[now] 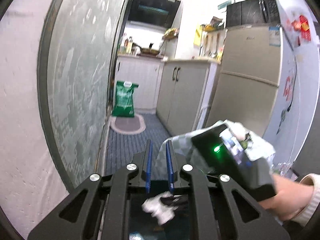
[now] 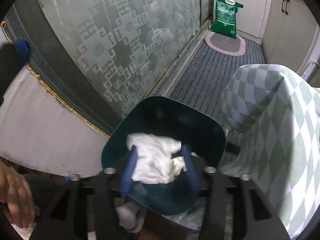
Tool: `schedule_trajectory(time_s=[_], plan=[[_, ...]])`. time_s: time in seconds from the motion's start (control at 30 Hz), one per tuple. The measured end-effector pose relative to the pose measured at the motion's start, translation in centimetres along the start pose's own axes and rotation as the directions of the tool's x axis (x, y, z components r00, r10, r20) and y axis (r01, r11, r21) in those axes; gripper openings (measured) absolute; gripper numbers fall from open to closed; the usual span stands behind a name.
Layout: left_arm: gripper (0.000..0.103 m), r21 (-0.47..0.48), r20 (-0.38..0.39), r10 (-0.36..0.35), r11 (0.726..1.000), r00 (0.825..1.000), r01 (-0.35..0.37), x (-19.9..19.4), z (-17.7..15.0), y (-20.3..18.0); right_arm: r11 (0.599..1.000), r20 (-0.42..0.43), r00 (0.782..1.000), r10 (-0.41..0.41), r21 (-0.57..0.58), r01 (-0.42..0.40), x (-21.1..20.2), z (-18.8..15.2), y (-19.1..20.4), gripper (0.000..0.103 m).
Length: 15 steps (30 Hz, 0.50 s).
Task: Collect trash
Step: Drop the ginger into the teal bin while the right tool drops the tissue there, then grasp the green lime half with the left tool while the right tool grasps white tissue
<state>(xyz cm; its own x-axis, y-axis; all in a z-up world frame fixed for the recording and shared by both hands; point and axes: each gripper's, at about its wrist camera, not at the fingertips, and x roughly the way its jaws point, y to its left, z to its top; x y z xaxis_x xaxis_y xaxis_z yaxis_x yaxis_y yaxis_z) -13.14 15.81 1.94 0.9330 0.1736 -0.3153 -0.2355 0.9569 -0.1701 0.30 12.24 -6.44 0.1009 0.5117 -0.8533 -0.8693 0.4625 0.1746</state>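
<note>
- Right gripper (image 2: 159,167) hangs over the dark green bin (image 2: 180,120), its blue fingers (image 2: 131,172) parted on either side of a crumpled white tissue wad (image 2: 158,160); the pads seem loosened rather than pinching, so I judge the wad released or on the point of dropping.
- Left gripper (image 1: 160,164) points down the kitchen aisle, jaws nearly together with nothing between them.
- Checked cloth (image 2: 280,130) drapes over furniture just right of the bin, close to its rim.
- Bin sits on the floor near the frosted glass door (image 2: 120,40); its inside is dark, and I cannot tell what lies under the wad.
- More white paper (image 2: 128,216) shows below the right gripper, near the bin's nearer edge; in or out, I cannot say.
- Risk, as I see it: the light wad could cling to a ribbed pad, or catch the rim and fall onto the striped floor mat (image 2: 210,76), since the gripper hovers towards the near edge, not the middle.
</note>
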Motion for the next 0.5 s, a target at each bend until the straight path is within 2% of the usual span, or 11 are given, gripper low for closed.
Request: schedule_trajectory(time_s=[0.17,0.3,0.5], plan=[[0.015,-0.018,0.086,-0.044,0.999,0.995,0.046,-1.4,1.3,-1.1,0.999,0.117,0.993,0.033,0.001,-0.033,-3.4,0.5,-0.3,0.051],[0.015,-0.023,0.128,-0.072,0.997,0.989,0.075,-2.1,1.9,-1.9,1.0,0.229,0.973,0.013,0.015,-0.017,-6.9,0.2,-1.7,0.053],[0.016,-0.012,0.132,-0.116,0.993,0.984,0.119,-0.8,2.6,-4.2,0.996,0.34,0.939,-0.055,0.084,0.028,-10.6,-0.7,-5.5,0.064]])
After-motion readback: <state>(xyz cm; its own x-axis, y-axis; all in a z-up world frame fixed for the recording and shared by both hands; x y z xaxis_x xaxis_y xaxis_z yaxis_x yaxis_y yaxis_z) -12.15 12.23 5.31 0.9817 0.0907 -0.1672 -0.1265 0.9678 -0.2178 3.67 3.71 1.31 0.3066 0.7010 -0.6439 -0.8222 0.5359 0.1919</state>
